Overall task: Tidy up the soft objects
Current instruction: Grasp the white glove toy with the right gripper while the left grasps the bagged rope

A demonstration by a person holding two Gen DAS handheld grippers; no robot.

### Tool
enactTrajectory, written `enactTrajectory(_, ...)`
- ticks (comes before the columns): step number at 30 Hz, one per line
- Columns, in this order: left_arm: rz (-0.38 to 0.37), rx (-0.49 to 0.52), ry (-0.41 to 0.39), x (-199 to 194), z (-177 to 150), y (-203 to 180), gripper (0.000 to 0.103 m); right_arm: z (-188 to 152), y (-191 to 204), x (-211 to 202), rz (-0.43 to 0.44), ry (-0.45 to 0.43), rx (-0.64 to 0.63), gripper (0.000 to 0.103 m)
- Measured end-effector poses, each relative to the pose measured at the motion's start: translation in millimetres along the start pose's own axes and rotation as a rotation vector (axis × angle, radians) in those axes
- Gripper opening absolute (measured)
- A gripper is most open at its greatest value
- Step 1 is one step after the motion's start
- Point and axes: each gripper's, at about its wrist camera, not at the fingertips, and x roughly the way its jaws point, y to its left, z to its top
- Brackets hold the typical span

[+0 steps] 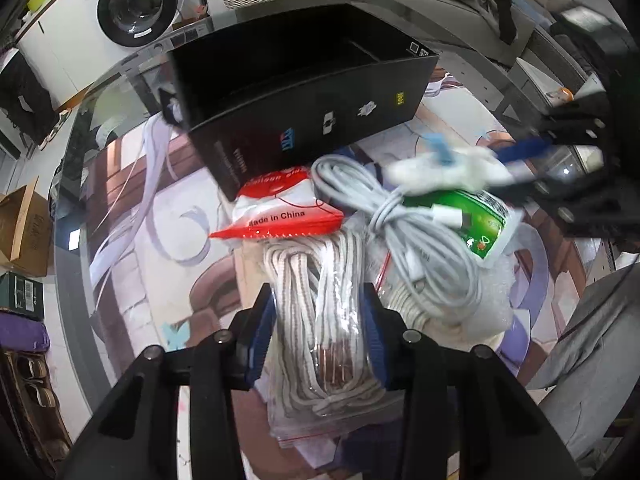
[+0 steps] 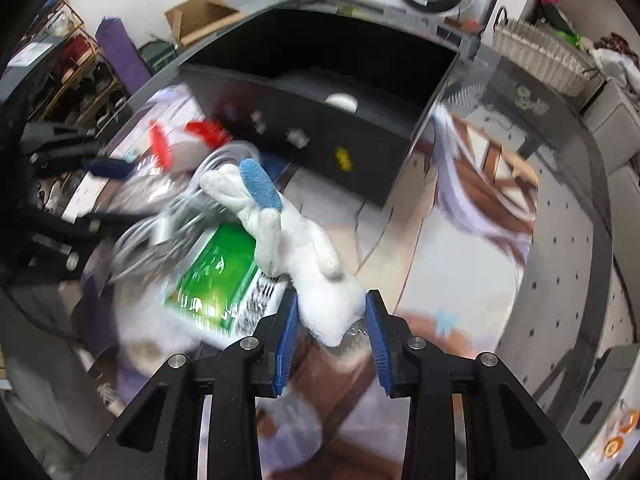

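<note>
step: we lift items from the pile toward the open black cardboard box (image 1: 304, 92) | left tongs (image 1: 318, 344) clamp the clear bag of white rope (image 1: 320, 320) on the worktop | right tongs (image 2: 332, 332) pinch the white-and-blue plush rabbit (image 2: 296, 240), raised above the green packet (image 2: 218, 276) | next: we judge the rabbit must clear the box wall before release
</note>
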Motion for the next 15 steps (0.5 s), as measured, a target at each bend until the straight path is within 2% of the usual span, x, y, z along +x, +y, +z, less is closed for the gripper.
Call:
enactTrajectory(3,0.003,0.009,0.003,-5,-7,2,0.04,-17,13,-8,0.033,0.093,-0.026,0.034)
enactTrajectory(4,-0.005,0.011,0.003,-7,-10,3,0.041,-23,18,-13,0.033,0.1,-0.047,0.034)
enactTrajectory(7,-0.025,0.017,0.005,-11,-16,8,0.042,-33,26,-28,0.074,0.082,-0.037,0.037)
enactTrajectory(9,-0.025,0.021,0.005,-12,-17,10,0.043,-36,32,-39,0.102,0.044,-0.04,0.048)
enactTrajectory(10,-0.021,0.02,0.006,-12,-17,11,0.046,-35,33,-44,0.112,0.018,-0.033,0.056)
enactTrajectory(11,-0.018,0.015,0.005,-11,-17,11,0.052,-34,35,-46,0.1,0.005,-0.033,0.059)
enactTrajectory(13,-0.017,0.012,0.001,-8,-16,10,0.057,-25,32,-44,0.055,-0.009,-0.034,0.059)
enactTrajectory(15,-0.005,0.016,0.007,-6,-16,9,0.058,-16,28,-33,0.054,0.009,-0.011,0.059)
